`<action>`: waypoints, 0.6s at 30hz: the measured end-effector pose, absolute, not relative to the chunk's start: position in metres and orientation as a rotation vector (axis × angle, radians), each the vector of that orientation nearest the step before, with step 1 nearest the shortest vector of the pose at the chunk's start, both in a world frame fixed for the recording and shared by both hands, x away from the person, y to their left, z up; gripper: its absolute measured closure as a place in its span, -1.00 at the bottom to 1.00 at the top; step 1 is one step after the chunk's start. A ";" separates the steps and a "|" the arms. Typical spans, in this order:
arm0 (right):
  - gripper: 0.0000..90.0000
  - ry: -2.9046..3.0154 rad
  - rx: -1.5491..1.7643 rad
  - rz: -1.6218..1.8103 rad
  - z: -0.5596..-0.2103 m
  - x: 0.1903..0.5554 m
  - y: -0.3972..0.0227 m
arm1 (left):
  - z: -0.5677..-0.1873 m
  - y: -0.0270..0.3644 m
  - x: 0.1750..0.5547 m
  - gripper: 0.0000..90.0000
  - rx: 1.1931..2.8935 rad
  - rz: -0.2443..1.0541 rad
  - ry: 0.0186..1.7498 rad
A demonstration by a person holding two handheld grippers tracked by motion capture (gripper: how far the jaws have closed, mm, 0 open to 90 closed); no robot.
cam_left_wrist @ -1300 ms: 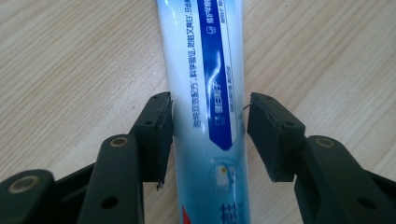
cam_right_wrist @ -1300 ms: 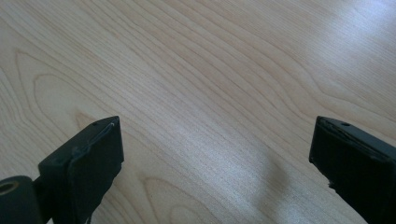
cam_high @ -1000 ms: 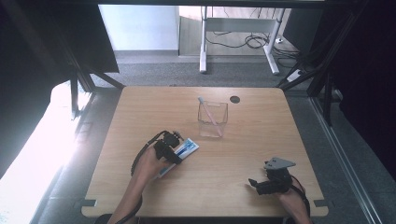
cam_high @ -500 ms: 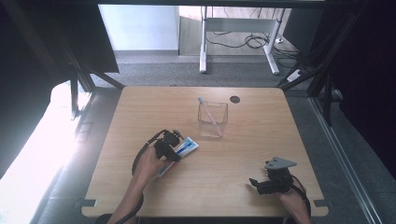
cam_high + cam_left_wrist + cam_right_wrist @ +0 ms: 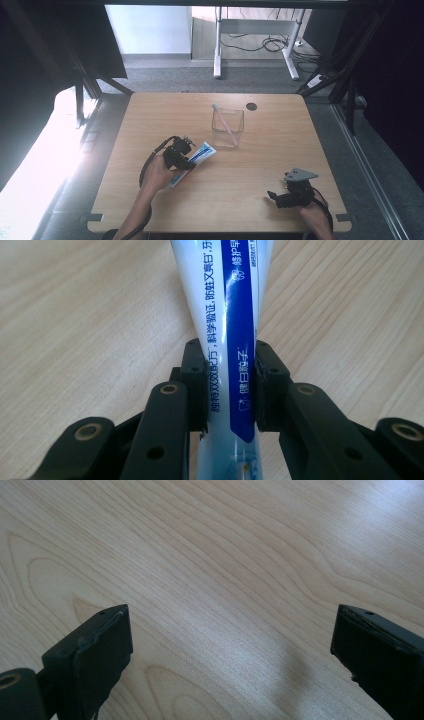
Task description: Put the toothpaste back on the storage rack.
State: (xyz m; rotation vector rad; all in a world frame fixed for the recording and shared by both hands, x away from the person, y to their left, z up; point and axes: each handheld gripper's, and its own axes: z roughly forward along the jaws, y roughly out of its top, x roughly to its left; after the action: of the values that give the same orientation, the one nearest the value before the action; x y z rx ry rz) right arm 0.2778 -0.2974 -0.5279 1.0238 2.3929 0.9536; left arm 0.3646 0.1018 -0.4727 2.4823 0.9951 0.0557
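the left gripper (image 5: 181,152) has just been closing its fingers (image 5: 197,385), which now grasp a toothpaste tube (image 5: 196,156) lying flat on the bench (image 5: 150,120), left of centre. just beyond it stands one clear square container (image 5: 228,127) with a thin pink stick (image 5: 223,122) leaning inside; nothing lies between the two. the right gripper (image 5: 280,197) rests near the bench's front right, well apart, fingers (image 5: 95,650) released over bare light wood. a dark round hole (image 5: 251,106) sits near the far edge. grey floor and white desk legs (image 5: 218,45) lie beyond.
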 end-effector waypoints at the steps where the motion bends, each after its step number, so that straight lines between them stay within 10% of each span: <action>1: -0.92 2.394 1.023 0.956 -0.528 0.278 -0.297 | -0.471 0.102 0.364 0.60 2.479 0.061 0.987; 18: -0.92 2.397 1.020 0.955 -0.529 0.278 -0.297 | -0.434 0.095 0.361 0.60 2.365 0.133 0.894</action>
State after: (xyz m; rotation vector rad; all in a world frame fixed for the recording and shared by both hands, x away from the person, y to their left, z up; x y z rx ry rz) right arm 0.2783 -0.2972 -0.5289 1.0198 2.3969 0.9550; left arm 0.3612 0.0951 -0.4343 2.3649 0.8939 0.1331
